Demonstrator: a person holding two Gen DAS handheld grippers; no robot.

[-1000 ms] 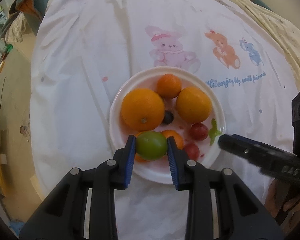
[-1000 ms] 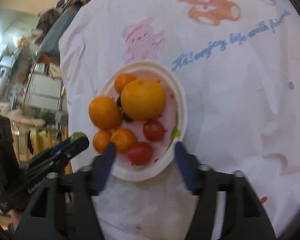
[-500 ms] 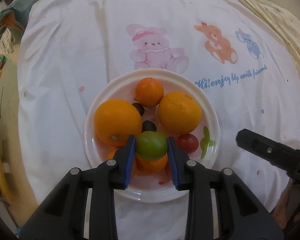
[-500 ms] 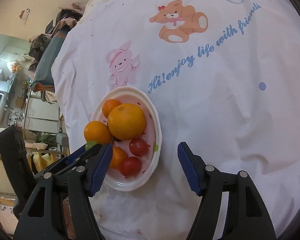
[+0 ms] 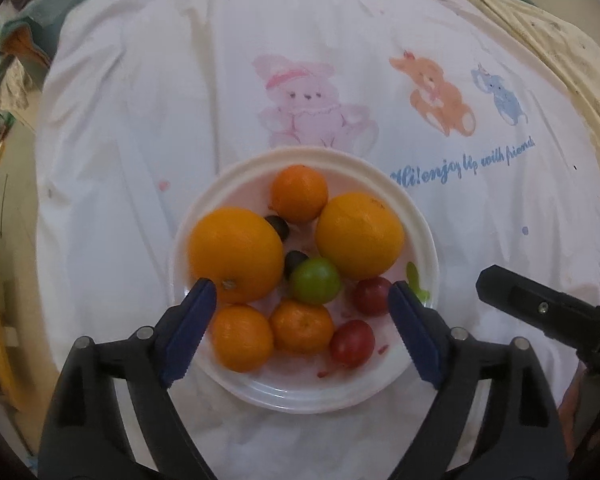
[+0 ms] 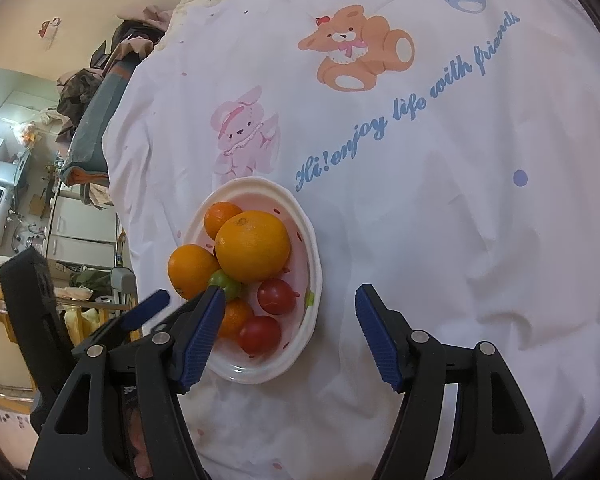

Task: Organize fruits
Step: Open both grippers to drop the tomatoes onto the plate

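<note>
My left gripper (image 5: 302, 300) is opening right now, and its blue pads no longer touch the green fruit (image 5: 315, 281). The fruit sits in the plate (image 5: 300, 394), free of my pads. To do this step well, I think I should let the pads spread all the way and then lift straight up, so I do not bump the fruit or roll the others. I should go slowly, because round fruits roll with a small push.

The green fruit lies near the middle of the plate, between the two big oranges (image 5: 236, 255). It touches a dark grape (image 5: 296, 261) on one side and a small orange (image 5: 301, 326) on the side nearer me. It is between my two pads and a bit farther out than their tips, with room on both sides. Two red fruits (image 5: 353, 343) lie toward the plate's right edge, close to my right-hand pad.

My right gripper (image 6: 290, 300) is spread wide and holds nothing. It hangs over the white cloth (image 6: 440, 240) just beside the plate's right edge. One of its pads is over the plate's near edge, so I should keep that hand steady.
</note>
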